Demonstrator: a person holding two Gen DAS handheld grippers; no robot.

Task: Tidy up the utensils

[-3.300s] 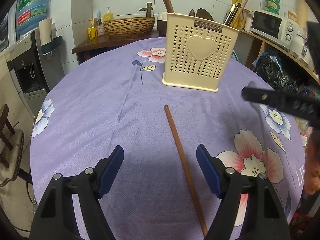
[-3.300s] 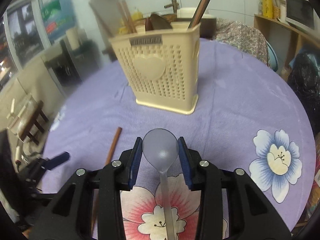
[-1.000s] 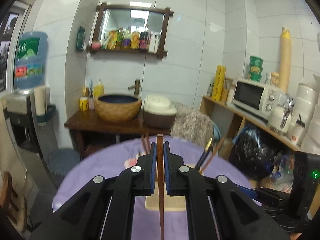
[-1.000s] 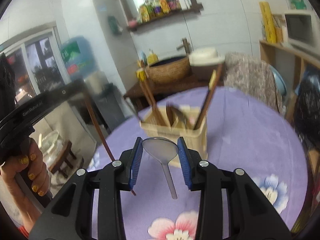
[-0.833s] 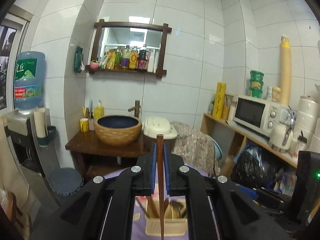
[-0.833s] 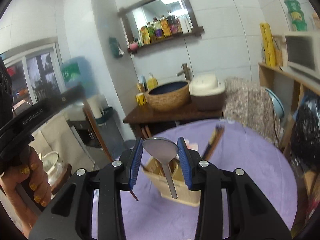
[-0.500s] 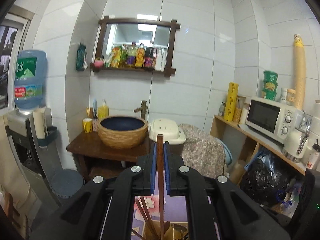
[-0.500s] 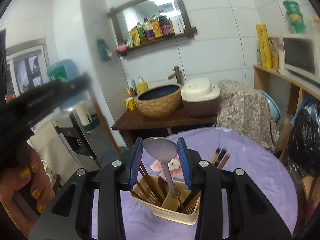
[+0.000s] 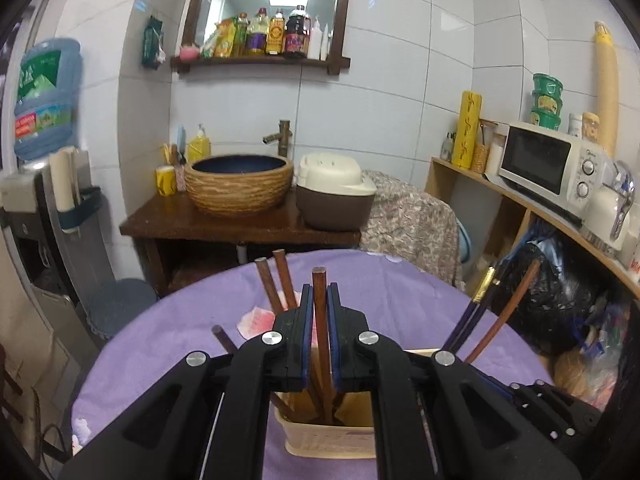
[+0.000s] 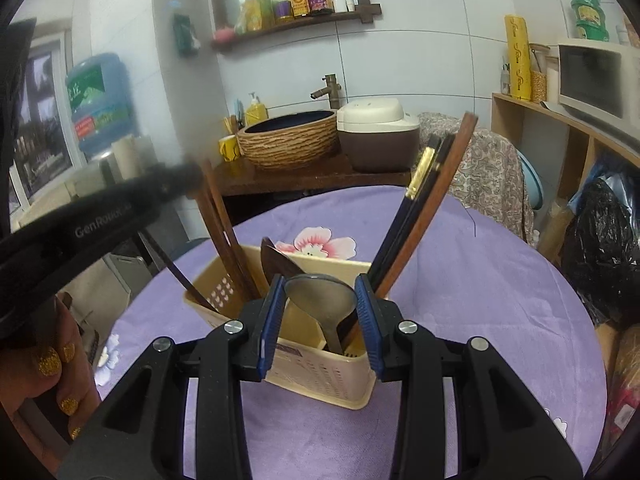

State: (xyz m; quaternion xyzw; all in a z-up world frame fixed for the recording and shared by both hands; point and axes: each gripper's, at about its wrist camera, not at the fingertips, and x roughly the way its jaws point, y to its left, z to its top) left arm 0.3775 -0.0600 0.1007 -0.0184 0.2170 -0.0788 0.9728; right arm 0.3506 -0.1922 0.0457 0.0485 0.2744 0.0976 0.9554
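My left gripper [image 9: 319,300] is shut on a brown wooden chopstick [image 9: 320,320], held upright with its lower end inside the cream utensil holder [image 9: 328,440]. My right gripper [image 10: 320,300] is shut on the bowl of a metal spoon [image 10: 322,298], whose handle points down into the same holder [image 10: 320,372]. The holder stands on the purple flowered tablecloth [image 10: 480,320] and holds several wooden and dark chopsticks [image 10: 424,200] and a dark wooden spoon [image 10: 276,260]. The left gripper's body [image 10: 100,216] shows at the left of the right wrist view.
Behind the round table are a wooden counter with a woven basin [image 9: 239,184] and a rice cooker [image 9: 334,196]. A shelf with a microwave [image 9: 540,160] runs along the right. A water dispenser [image 9: 44,184] stands at the left. A black bag [image 10: 600,240] lies at the right.
Both grippers have come down over the holder. The chopstick's lower end and the spoon's handle now reach into it. The holder fills more of both views.
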